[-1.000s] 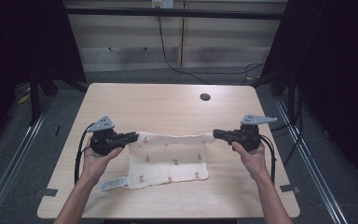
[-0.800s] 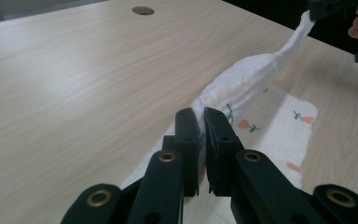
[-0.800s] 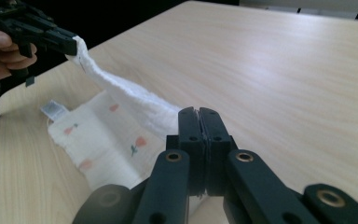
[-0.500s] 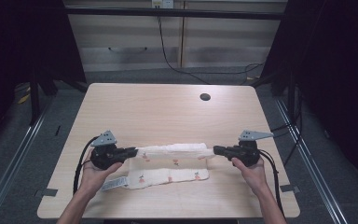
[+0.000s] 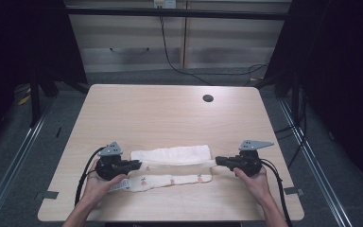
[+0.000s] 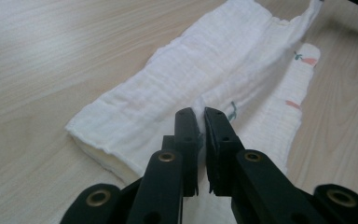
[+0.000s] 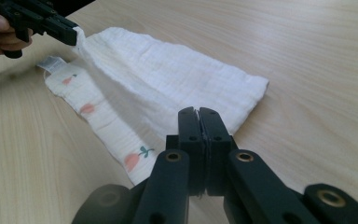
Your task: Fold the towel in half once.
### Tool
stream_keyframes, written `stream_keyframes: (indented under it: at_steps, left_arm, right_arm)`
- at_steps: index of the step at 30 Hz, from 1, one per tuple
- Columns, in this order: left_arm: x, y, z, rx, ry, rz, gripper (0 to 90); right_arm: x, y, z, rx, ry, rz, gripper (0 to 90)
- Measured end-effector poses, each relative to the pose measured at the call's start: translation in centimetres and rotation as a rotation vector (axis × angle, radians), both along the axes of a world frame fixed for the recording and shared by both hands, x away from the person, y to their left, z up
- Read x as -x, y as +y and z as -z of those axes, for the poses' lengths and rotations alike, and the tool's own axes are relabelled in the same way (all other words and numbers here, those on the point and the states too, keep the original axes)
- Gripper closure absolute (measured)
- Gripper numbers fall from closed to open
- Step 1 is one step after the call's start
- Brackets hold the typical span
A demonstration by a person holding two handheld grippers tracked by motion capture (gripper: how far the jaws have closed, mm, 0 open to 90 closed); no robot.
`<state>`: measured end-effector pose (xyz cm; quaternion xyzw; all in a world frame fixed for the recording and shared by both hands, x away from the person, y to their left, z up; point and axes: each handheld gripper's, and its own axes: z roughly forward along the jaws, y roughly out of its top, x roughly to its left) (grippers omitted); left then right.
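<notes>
One cloth, two grippers, one desk.
A single white cloth [image 5: 172,163] printed with small fruit lies on one wooden desk [image 5: 170,113]; two grippers, the left gripper [image 5: 134,165] and the right gripper [image 5: 219,161], are there, each with two black jaws, and the desk has one round hole [image 5: 208,98].

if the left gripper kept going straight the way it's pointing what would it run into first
Most likely the white folded muslin cloth it is already clamped on. The left gripper points along that cloth towards the right gripper, which would come next, though depth is hard to judge.
</notes>
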<state>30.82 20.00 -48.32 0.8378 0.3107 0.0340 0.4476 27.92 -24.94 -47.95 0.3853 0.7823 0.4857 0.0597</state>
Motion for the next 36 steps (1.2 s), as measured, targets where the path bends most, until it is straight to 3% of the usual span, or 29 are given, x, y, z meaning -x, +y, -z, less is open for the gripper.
stream_keyframes:
  at_steps: [6, 10, 16, 20, 22, 24, 27, 32, 36]
  left_arm:
    - [0.5, -0.5, 0.5, -0.030, 0.014, 0.040, 83.4]
    - [0.6, -0.4, 0.6, -0.039, 0.012, 0.031, 78.4]
    - [1.0, 0.3, 0.4, -0.008, 0.022, 0.027, 69.7]
    - [1.2, 0.9, -0.2, 0.046, 0.016, 0.016, 67.1]
    - [1.3, 1.0, -0.6, 0.046, -0.003, 0.020, 67.0]
    - [1.1, 1.0, -0.8, 0.050, -0.004, 0.013, 65.8]
    - [0.5, 0.9, -0.7, 0.022, -0.016, -0.016, 66.7]
    - [-0.9, 0.7, 0.1, -0.002, 0.005, -0.049, 67.6]
    - [-2.1, 1.3, 0.2, -0.014, 0.007, -0.085, 67.5]
  right_arm:
    - [0.4, 0.0, 0.2, 0.007, 0.004, -0.008, 88.0]
    - [0.5, 0.2, 0.4, 0.018, 0.018, -0.027, 85.6]
    - [0.7, 0.0, 0.1, -0.006, 0.014, -0.030, 79.6]
    - [0.8, 0.0, -0.1, -0.016, 0.006, -0.030, 77.3]
    - [0.7, 0.0, -0.1, -0.015, 0.010, -0.030, 77.1]
    - [0.5, 0.0, -0.1, -0.009, 0.006, -0.034, 77.1]
    - [0.1, 0.2, -0.1, -0.010, 0.007, -0.029, 77.1]
    - [-1.5, 1.1, 0.5, -0.007, 0.023, -0.023, 76.2]
    - [-3.0, 2.3, 0.8, 0.042, 0.025, -0.027, 72.3]
